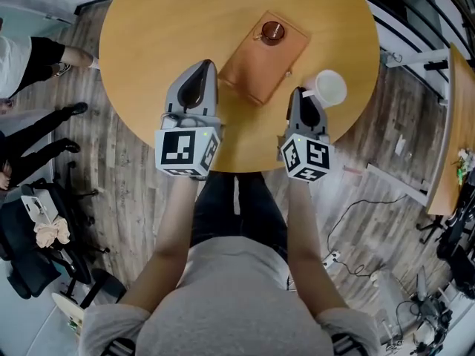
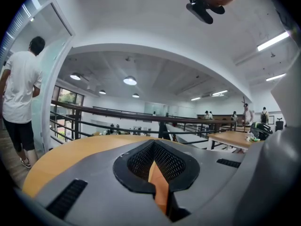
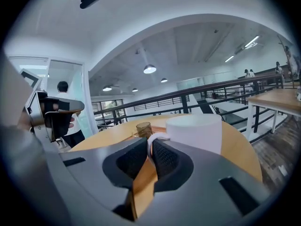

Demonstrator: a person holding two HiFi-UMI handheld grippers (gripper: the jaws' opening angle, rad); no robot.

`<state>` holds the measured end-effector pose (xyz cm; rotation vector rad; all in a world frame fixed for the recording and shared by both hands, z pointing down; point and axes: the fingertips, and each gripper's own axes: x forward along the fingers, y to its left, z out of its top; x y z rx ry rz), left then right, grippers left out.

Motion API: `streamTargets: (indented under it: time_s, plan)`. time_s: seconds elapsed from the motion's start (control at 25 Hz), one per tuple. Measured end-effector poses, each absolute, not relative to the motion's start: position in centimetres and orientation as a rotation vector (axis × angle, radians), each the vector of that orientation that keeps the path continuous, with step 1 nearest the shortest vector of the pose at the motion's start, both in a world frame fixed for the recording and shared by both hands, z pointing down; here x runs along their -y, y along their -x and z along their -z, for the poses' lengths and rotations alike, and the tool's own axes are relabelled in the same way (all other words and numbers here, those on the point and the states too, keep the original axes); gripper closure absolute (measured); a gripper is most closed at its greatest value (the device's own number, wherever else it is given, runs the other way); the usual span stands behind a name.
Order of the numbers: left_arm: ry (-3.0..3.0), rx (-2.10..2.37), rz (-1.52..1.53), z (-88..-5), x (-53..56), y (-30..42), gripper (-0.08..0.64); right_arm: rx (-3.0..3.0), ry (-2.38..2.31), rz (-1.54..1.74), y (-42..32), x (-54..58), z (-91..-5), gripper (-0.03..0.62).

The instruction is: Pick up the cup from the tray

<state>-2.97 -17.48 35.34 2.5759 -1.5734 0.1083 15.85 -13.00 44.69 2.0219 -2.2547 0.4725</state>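
Note:
A white mug (image 1: 330, 87) is just right of the brown tray (image 1: 252, 69) on the round wooden table (image 1: 148, 28). My right gripper (image 1: 298, 91) is shut on the mug's handle (image 3: 151, 139), which shows pinched between the pads in the right gripper view, with the mug body (image 3: 195, 133) just beyond. Whether the mug rests on the table I cannot tell. A small brown glass cup (image 1: 272, 31) stands on the tray's far end and also shows behind the mug (image 3: 143, 128). My left gripper (image 1: 206, 65) hovers left of the tray, shut and empty (image 2: 153, 166).
The table's near edge runs just under both grippers. People stand at the left (image 1: 22, 58), with a black chair (image 1: 30, 228) below them. Another wooden table (image 1: 453, 132) is at the right. A railing (image 3: 188, 98) runs beyond the table.

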Motion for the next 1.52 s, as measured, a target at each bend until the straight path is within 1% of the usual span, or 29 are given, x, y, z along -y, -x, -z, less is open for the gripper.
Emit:
streamTargets:
  time_s: [0.8,1.28,1.52]
  plan:
    - [-2.559,1.582,-0.153,-36.8,17.3,3.2,0.554,2.171,-2.076,-0.693,-17.6,13.2,-50.4,0.560]
    - [-2.561,1.570,-0.164,-37.2,17.3,3.3,0.554,2.139,-2.064,-0.691,-17.0,12.0,-51.6,0.558]
    - [-2.557,1.567,-0.163,-37.4,17.3,3.4,0.555,2.057,-2.137,-0.775,-17.2,11.2,-53.0,0.557]
